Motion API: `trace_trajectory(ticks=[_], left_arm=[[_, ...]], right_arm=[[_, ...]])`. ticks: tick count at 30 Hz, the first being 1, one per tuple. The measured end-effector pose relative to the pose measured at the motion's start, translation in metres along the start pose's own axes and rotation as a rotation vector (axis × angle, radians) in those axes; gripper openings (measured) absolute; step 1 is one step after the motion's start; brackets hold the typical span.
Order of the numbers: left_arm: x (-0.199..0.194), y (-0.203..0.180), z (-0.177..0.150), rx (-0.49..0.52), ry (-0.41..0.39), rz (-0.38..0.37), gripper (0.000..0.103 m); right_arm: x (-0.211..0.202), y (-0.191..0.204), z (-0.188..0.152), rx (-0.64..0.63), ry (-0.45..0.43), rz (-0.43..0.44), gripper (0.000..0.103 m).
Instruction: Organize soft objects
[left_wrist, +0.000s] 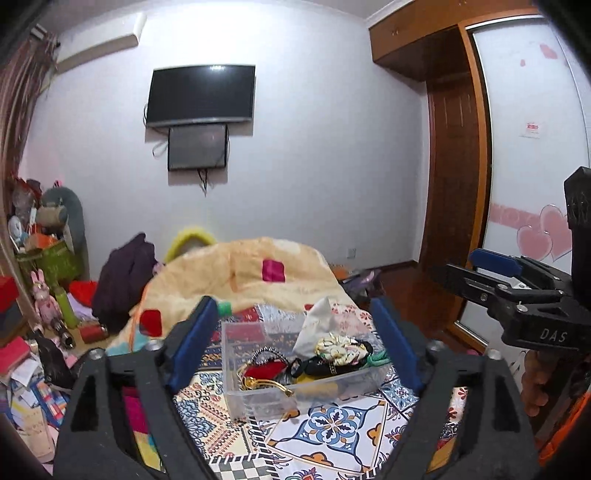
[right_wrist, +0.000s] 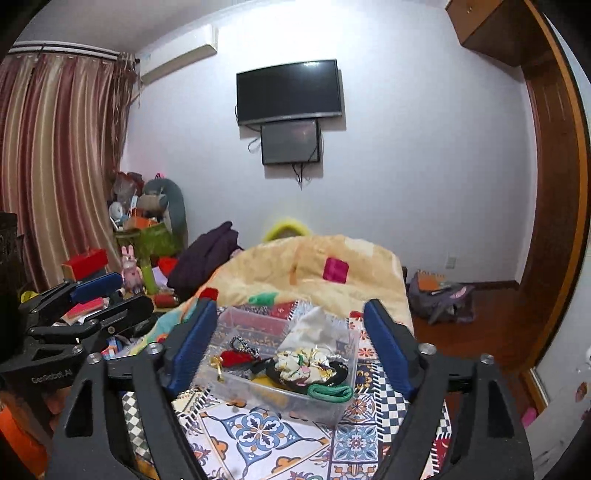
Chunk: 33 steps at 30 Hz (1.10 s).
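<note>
A clear plastic box (left_wrist: 236, 397) (right_wrist: 345, 400) stands on the patterned bed cover. It holds several soft hair ties: a floral scrunchie (left_wrist: 334, 345) (right_wrist: 301, 363), a red one (left_wrist: 264, 369) (right_wrist: 234, 358), a green cord tie (left_wrist: 378, 358) (right_wrist: 330, 392), black ones, and a white cloth (left_wrist: 317, 323) (right_wrist: 312, 326). My left gripper (left_wrist: 295, 343) is open and empty, held above and in front of the box. My right gripper (right_wrist: 290, 345) is open and empty over the box; it also shows in the left wrist view (left_wrist: 491, 273). The left gripper shows at the left edge of the right wrist view (right_wrist: 99, 295).
A yellow quilt (left_wrist: 258, 273) (right_wrist: 317, 269) is heaped behind the box. A dark purple garment (left_wrist: 125, 277) lies at its left. Toys, boxes and papers crowd the left side (left_wrist: 40, 295). A bag (right_wrist: 439, 295) lies on the wooden floor at right. A wardrobe (left_wrist: 532, 147) stands right.
</note>
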<state>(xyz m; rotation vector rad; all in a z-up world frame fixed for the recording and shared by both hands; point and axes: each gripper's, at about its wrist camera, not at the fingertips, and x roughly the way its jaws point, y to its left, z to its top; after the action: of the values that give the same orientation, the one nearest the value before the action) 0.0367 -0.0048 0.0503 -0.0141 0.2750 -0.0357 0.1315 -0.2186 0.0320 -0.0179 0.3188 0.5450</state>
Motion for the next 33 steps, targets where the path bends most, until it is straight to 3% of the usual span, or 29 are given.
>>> trace_trajectory(ticks=[3,5,11,33], left_arm=[[-0.01,-0.002,0.001,0.003,-0.031,0.011,0.101],[-0.013,-0.001,0.002,0.0,-0.04,0.01,0.102],[-0.016,0.0,0.002,-0.009,-0.04,0.002,0.102],[-0.015,-0.004,-0.002,-0.002,-0.031,-0.004,0.103]], right_arm=[[-0.006,0.002,-0.001,-0.001,-0.016,-0.013,0.091],[-0.01,0.002,-0.002,0.006,-0.026,-0.011,0.097],[-0.019,0.006,-0.003,-0.004,-0.056,-0.02,0.102],[-0.028,0.009,-0.008,-0.004,-0.085,-0.011,0.103]])
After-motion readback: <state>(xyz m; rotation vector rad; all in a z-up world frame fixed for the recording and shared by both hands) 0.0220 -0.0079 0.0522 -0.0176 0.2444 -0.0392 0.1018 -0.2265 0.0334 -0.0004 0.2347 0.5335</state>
